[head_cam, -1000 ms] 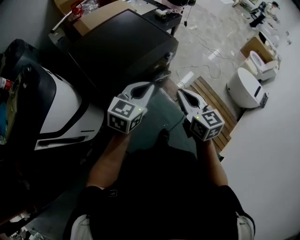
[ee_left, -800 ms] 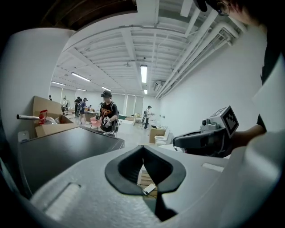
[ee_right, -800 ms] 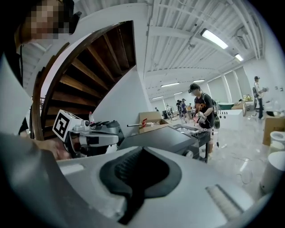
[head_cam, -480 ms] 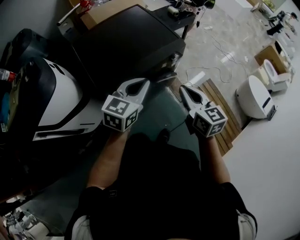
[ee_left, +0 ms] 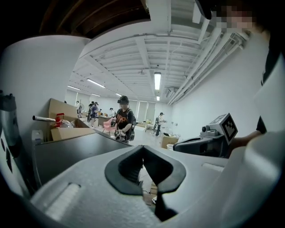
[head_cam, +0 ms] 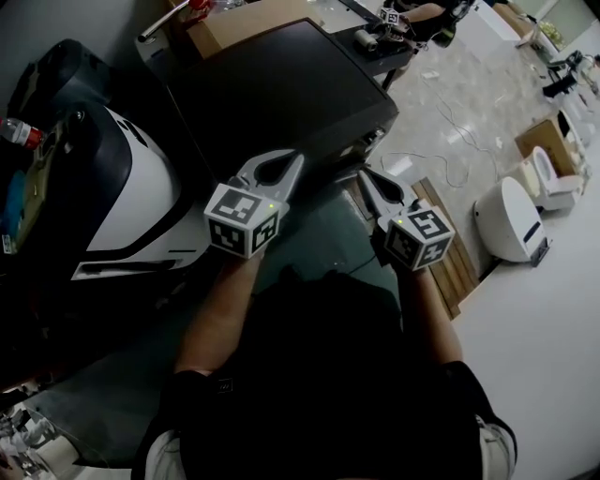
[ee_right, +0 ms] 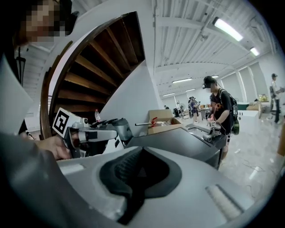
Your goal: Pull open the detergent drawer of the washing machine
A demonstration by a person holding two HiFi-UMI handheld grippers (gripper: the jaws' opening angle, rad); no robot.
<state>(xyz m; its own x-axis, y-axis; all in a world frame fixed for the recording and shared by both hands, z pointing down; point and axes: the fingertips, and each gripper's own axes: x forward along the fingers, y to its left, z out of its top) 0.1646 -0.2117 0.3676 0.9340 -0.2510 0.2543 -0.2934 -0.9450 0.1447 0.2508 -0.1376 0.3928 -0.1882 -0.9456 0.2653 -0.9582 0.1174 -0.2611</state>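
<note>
A dark, flat-topped washing machine (head_cam: 281, 84) stands ahead of me; its front panel (head_cam: 361, 145) shows only edge-on and I cannot make out a detergent drawer. My left gripper (head_cam: 298, 157) hovers in the air just short of the machine's near front corner, shut and empty. To its right, over the floor beside that corner, my right gripper (head_cam: 364, 175) is also shut and empty. The left gripper view has shut jaws (ee_left: 143, 149) pointing over the dark top (ee_left: 75, 151). The right gripper view has shut jaws (ee_right: 141, 151) and the same top (ee_right: 178, 142).
A white and black rounded appliance (head_cam: 122, 206) stands close at my left. An open cardboard box (head_cam: 244, 19) lies behind the machine. A wooden slat platform (head_cam: 450, 253) and a white rounded fixture (head_cam: 506, 220) are on the floor at right. A person (ee_left: 123, 118) stands beyond.
Both grippers, still shut, have moved forward together toward the dark machine, which now sits nearer and larger in the head view. Nothing was touched or taken hold of.
</note>
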